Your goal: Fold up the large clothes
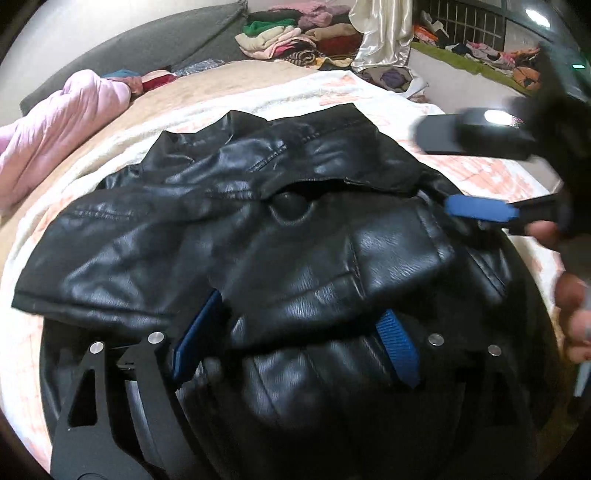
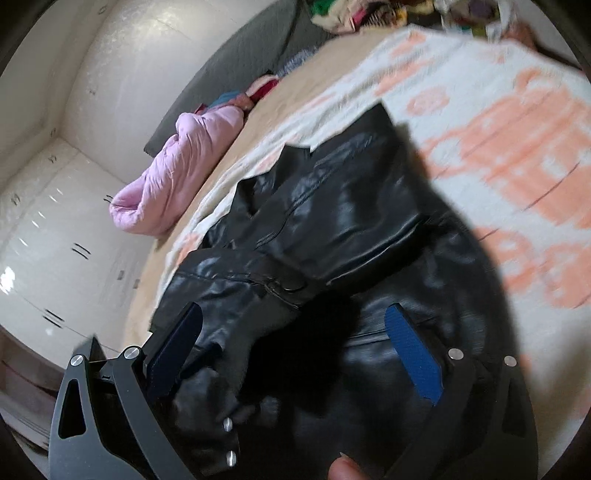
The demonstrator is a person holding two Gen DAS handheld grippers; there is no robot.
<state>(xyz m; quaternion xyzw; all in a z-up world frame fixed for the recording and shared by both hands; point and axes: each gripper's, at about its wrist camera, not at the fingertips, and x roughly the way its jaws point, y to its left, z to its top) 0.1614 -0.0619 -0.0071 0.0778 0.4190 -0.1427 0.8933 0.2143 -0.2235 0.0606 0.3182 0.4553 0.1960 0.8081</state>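
- A black leather jacket (image 1: 258, 229) is being seen lying crumpled on a bed, on a white blanket with orange patterning (image 2: 498, 122).
- In the left wrist view, the left tool (image 1: 295, 343) is being held low over the near part of the jacket, with its blue pads (image 1: 194, 339) standing wide apart.
- A fold of the jacket is being seen between those pads, but it is not being pressed by them.
- The right tool (image 1: 476, 210) is being shown at the right edge of that same view, blurred, with one blue pad resting at the jacket's right edge; part of a hand (image 1: 572, 295) is being seen beside it.
- In the right wrist view, the right tool (image 2: 295, 354) is being held over the jacket with its jaws spread wide; dark leather is lying between its pads (image 2: 413, 354), and whether anything is being gripped cannot be told.
- A fingertip (image 2: 343, 469) is being seen at the bottom edge of that view.
- A pink quilted bundle (image 1: 55, 136) is being seen at the far left of the bed, well apart from the jacket.
- Piles of mixed clothes (image 1: 291, 37) are being seen beyond the bed, near a pale satin cloth (image 1: 384, 33) that is hanging.
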